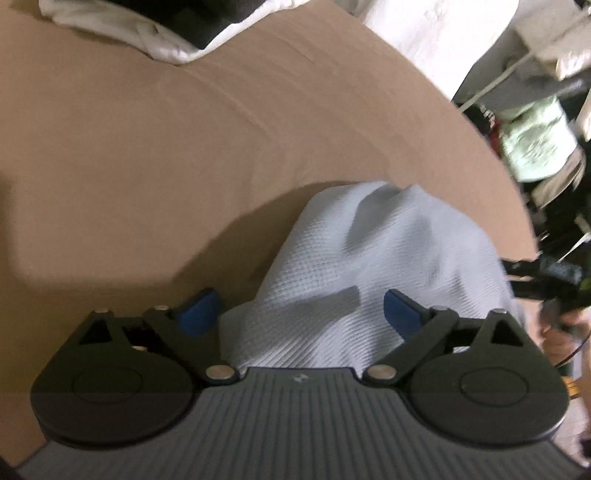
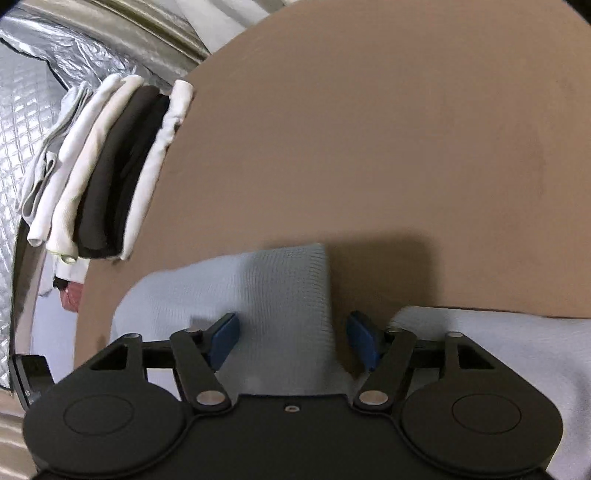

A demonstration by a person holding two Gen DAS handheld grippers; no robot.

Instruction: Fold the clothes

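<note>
Left hand-held gripper (image 1: pixel 301 314) jaws wide apart, blue pads (image 1: pixel 199 314) clear of fabric, nothing gripped. Pale blue waffle-knit garment (image 1: pixel 369 266) bunched on the brown surface (image 1: pixel 147 147) directly ahead of and between the fingers, its near edge running under the gripper body.

Right hand-held gripper (image 2: pixel 293 339) also wide, not pinching anything. A fold of the same pale blue garment (image 2: pixel 277 295) lies between its fingers and off to the left; another part spreads out to the right, bare brown surface (image 2: pixel 406 147) showing just inside the right finger.

Far left of the right gripper: stack of folded clothes (image 2: pixel 110 166), white and dark layers, at the surface edge. Beyond it, silver quilted sheeting (image 2: pixel 29 110).

Far ahead-left of the left gripper: white and dark clothes (image 1: pixel 166 33). To its right past the surface edge, blurred clutter; can't identify it.
</note>
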